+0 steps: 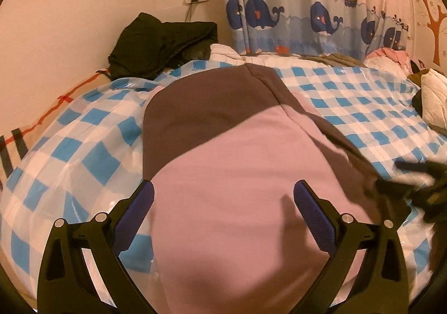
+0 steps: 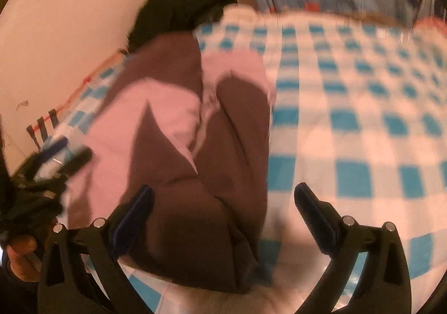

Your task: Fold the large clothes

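Pink-and-brown garment [image 1: 223, 163] spread flat on the blue checked bed cover [image 1: 349, 107], presumably laid out for folding. Long axis running away toward the whale curtain [image 1: 307, 18], brown end farthest. Left gripper [image 1: 223, 216] spread wide above the pink panel, holding nothing. Right gripper [image 2: 223, 219] likewise spread, hovering over the brown sleeve side, empty.

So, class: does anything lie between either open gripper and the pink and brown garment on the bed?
Nothing visible does. The left gripper hangs open directly over the pink and brown garment, and the right gripper over its brown part.
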